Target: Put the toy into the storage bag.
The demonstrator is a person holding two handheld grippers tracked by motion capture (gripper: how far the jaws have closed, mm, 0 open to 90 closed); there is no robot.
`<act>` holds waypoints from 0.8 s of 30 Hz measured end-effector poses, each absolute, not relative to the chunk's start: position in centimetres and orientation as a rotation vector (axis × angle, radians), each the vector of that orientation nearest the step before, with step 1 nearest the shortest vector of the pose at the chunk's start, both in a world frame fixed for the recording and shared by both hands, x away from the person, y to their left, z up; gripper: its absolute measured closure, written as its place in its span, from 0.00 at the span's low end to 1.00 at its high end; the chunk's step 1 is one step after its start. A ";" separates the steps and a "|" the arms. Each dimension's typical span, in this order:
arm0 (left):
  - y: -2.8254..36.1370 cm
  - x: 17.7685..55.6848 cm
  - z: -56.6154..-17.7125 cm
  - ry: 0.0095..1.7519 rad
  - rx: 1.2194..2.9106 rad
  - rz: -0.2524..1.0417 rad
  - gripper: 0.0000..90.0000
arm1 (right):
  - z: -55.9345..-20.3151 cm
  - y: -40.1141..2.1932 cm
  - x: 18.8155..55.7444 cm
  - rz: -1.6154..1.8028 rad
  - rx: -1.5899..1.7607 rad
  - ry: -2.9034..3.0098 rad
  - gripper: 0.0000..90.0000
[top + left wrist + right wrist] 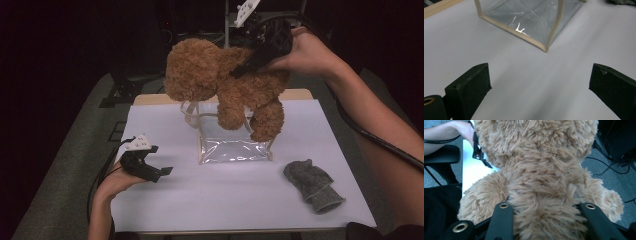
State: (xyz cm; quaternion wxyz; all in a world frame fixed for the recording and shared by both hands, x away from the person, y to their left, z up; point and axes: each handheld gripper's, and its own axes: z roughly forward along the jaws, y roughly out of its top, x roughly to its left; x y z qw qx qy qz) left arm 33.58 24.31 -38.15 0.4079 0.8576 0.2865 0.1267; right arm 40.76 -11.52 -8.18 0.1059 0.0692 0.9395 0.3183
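Observation:
A brown plush teddy bear hangs in the air above a clear plastic bag with cream trim. My right gripper is shut on the bear's back, and in the right gripper view its two black jaws squeeze the fur of the bear from both sides. The bear's legs dangle over the bag's open top. My left gripper rests low on the white table at the front left, open with nothing between its jaws. In the left gripper view the bag's corner lies ahead of the left gripper.
A grey knitted sock-like piece lies on the table at the front right. A wooden strip runs along the table's far edge. Dark floor and cables surround the table. The left gripper also appears in the right gripper view, past the bear.

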 end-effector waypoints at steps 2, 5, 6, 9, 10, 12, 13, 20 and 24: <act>24.4 33.6 -38.2 0.722 2.163 0.321 0.03 | -8.3 -11.3 41.6 0.936 0.218 2.768 0.68; 24.4 33.6 -38.2 0.727 2.157 0.320 0.03 | -8.5 -11.1 42.9 0.937 0.238 2.776 0.68; 24.4 33.7 -38.3 0.725 2.159 0.321 0.03 | -8.6 -11.0 43.3 0.936 0.247 2.779 0.68; 24.3 33.7 -38.4 0.725 2.164 0.314 0.03 | -8.8 -10.7 44.5 0.930 0.267 2.781 0.68; 24.3 33.7 -38.5 0.730 2.163 0.314 0.03 | -8.9 -10.6 44.9 0.930 0.270 2.779 0.68; 24.3 33.7 -38.5 0.733 2.166 0.316 0.03 | -8.9 -10.5 45.6 0.930 0.282 2.774 0.68; 24.3 33.7 -38.4 0.729 2.168 0.319 0.03 | -8.9 -10.5 46.0 0.934 0.284 2.775 0.68; 24.4 33.8 -38.6 0.732 2.164 0.313 0.03 | -8.8 -10.4 48.4 0.931 0.347 2.759 0.68; 24.4 33.9 -38.8 0.732 2.173 0.302 0.03 | -8.9 -10.5 49.5 0.934 0.378 2.750 0.68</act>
